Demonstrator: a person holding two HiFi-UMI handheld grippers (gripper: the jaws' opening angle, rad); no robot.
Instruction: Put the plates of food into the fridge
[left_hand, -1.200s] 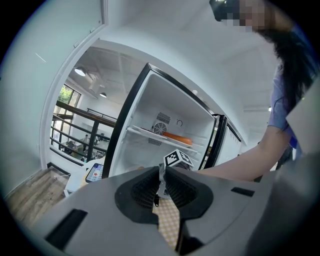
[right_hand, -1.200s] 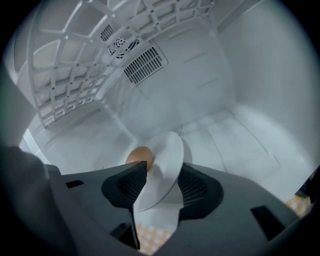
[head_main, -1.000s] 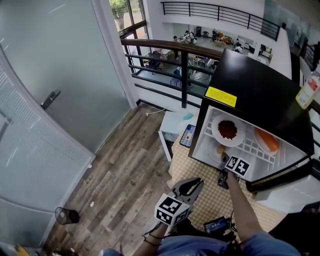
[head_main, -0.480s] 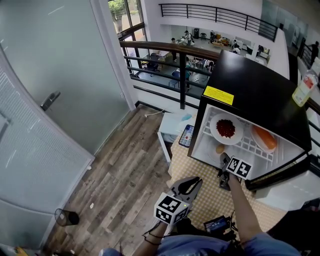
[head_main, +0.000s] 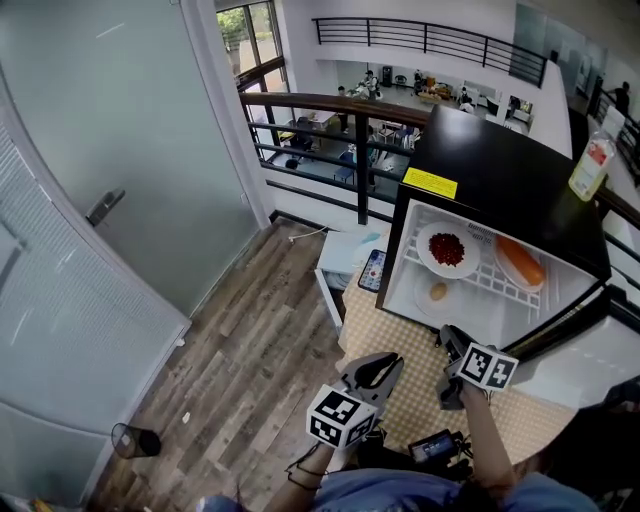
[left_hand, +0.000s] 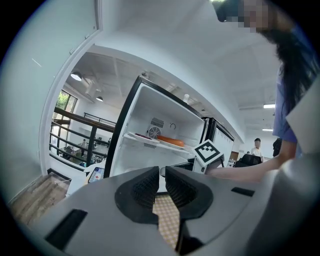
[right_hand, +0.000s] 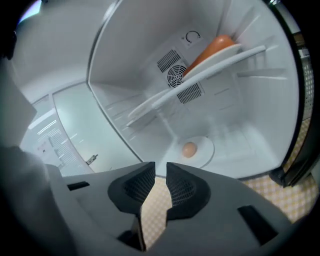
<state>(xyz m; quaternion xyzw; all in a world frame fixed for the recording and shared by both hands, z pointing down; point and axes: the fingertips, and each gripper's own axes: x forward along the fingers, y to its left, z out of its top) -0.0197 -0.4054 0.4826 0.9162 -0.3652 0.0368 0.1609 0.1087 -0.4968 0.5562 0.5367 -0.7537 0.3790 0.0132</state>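
Observation:
The black mini fridge (head_main: 520, 180) stands open. On its wire shelf are a plate of red food (head_main: 446, 250) and a plate with a long orange food (head_main: 520, 262). A white plate with a small brown round food (head_main: 438, 292) lies on the fridge floor, also in the right gripper view (right_hand: 204, 146). My right gripper (head_main: 450, 348) hovers in front of the fridge mouth, clear of that plate. Its jaws are closing to a narrow gap with nothing between them (right_hand: 160, 167). My left gripper (head_main: 372, 372) hangs lower over the checked cloth, shut and empty (left_hand: 162, 172).
A checked cloth (head_main: 410, 395) covers the table in front of the fridge. A phone (head_main: 375, 268) lies on a small white table (head_main: 345, 245) to the left. A bottle (head_main: 592, 165) stands on the fridge top. The fridge door (head_main: 575, 325) swings out at right. A glass door (head_main: 103, 207) and railing (head_main: 330, 100) lie beyond.
My right gripper has drawn back out of the fridge towards me, leaving the plate with the brown food on the fridge floor. The left gripper has stayed put.

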